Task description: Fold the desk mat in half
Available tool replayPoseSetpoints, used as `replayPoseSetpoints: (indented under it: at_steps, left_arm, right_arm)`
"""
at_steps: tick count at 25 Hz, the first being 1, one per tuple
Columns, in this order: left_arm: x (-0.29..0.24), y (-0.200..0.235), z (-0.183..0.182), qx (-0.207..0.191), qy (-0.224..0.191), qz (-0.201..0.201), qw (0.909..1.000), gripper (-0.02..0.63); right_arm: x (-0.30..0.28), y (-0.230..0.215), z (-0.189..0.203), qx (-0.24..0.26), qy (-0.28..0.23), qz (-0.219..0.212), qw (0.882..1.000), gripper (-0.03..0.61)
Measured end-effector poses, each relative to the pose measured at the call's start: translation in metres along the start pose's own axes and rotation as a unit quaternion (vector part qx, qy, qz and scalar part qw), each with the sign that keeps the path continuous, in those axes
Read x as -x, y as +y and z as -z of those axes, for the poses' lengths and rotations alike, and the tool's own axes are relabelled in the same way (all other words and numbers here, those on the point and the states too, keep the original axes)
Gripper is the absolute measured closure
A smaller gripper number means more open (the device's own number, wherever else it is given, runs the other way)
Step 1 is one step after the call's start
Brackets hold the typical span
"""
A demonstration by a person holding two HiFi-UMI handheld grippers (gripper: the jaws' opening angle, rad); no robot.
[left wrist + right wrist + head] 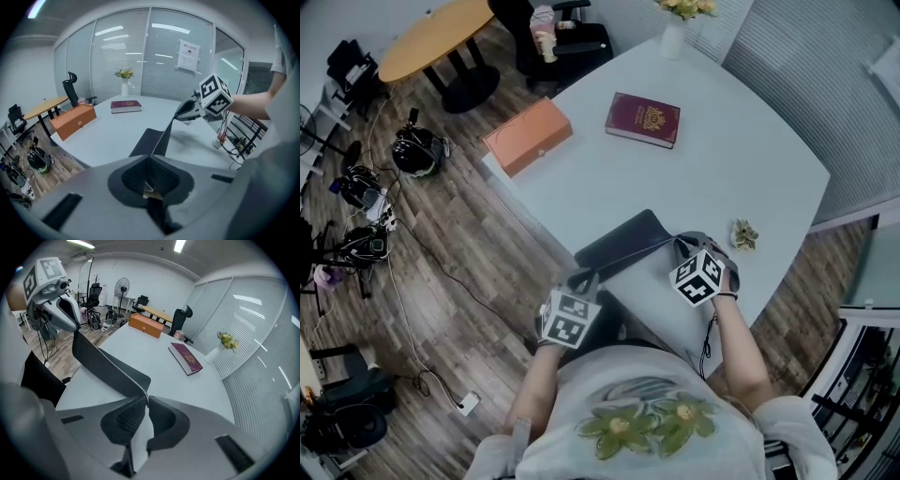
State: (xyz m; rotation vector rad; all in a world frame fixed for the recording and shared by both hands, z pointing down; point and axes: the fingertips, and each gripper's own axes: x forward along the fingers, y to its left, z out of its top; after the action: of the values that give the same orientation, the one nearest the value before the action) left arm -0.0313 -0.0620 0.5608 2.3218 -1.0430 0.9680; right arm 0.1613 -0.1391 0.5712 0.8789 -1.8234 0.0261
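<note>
A dark desk mat point(623, 244) lies at the near edge of the white table point(722, 159). Its near edge is raised off the table, stretched between my two grippers. My left gripper point(584, 278) is shut on the mat's near left corner. In the left gripper view the jaws point(150, 158) meet on the thin mat edge point(161, 138), which runs up to the right gripper point(181, 114). My right gripper point(682, 242) pinches the near right corner. The right gripper view shows the mat point(108, 365) held between its jaws point(145, 401), with the left gripper point(75, 330) at the far end.
An orange box point(528, 136) sits at the table's left edge and a maroon book point(643, 119) further back. A white vase of flowers point(673, 37) stands at the far end. A small crumpled item point(743, 234) lies right of the mat. Gear and cables point(366, 216) lie on the floor to the left.
</note>
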Motion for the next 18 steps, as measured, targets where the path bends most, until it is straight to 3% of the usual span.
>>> replayPoseSetpoints:
  at_steps: [18]
  left_arm:
    - [0.004,0.026,-0.015,0.015,-0.024,-0.018,0.9994,0.604]
  right_arm:
    - [-0.005,-0.016,-0.03,-0.007,-0.02,0.01,1.0,0.541]
